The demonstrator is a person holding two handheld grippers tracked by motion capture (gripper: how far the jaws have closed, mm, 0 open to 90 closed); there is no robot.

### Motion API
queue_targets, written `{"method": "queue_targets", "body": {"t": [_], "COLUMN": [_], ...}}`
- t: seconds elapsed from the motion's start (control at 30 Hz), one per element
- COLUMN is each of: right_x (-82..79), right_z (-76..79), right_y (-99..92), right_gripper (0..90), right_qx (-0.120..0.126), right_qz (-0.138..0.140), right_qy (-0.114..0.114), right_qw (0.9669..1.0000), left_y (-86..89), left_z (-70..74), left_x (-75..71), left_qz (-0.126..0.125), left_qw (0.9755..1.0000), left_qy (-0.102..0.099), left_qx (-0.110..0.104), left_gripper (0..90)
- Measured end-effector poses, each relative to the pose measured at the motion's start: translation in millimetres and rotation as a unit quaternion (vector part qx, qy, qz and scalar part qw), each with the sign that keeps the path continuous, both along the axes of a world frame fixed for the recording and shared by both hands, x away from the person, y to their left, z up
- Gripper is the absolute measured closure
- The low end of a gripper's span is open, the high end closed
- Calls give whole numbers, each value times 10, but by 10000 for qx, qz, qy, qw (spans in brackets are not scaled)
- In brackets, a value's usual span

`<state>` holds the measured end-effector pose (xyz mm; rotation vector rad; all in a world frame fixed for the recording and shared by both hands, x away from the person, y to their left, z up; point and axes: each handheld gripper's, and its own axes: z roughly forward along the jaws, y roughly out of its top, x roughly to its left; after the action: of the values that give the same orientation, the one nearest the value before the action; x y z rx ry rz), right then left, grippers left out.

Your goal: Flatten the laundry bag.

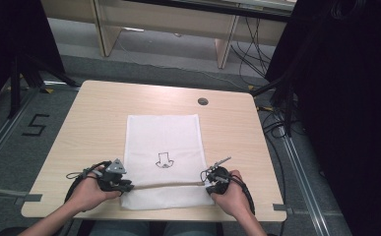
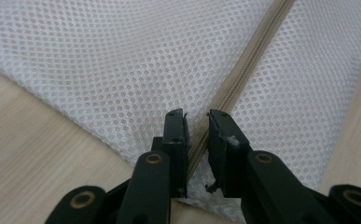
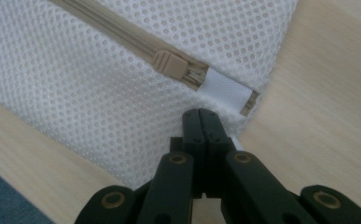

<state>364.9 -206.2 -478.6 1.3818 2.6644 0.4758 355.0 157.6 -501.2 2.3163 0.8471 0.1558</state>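
The white mesh bag [image 1: 163, 157] lies flat on the tabletop [image 1: 89, 123], light and floppy. My left jaws [image 2: 197, 122] straddle the zipper [image 2: 236, 86] narrowly; my right jaws [image 3: 200, 114] are closed. The tan slider [image 3: 169, 63] looks the surest hold.

Left gripper [image 2: 197, 122] jaws slightly parted, low over table; right gripper [image 3: 200, 116] jaws pressed together.

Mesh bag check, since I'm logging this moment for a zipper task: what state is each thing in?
Mesh bag: lying flat on the table.
Zipper: closed, its slider at the bag's right end.
Left gripper: jaws slightly apart, straddling the zipper's left end.
Right gripper: shut, tips at the bag's edge near the slider.
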Motion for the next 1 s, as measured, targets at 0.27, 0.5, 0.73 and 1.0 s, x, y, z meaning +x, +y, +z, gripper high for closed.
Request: {"method": "queue_targets", "body": {"t": [0.27,0.5,0.73,1.0], "right_x": [-98,-65,-51,-23], "right_z": [-1,32,151,142], "right_y": [153,58,-106,-178], "right_gripper": [900,870,750,688], "right_qx": [18,263,808,890], "right_qz": [273,27,-350,-349], "right_qy": [27,-48,-699,-914], "right_qw": [9996,9996,9937,9912], "left_y": [69,31,-26,-29], "left_z": [17,46,83,97], "left_x": [24,8,-19,-5], "left_qz": [138,194,114,191], "left_qw": [9998,9998,9990,9975], "left_qy": [-59,-91,-371,-504], "left_qx": [160,-24,-239,-447], "left_gripper": [761,733,626,516]}}
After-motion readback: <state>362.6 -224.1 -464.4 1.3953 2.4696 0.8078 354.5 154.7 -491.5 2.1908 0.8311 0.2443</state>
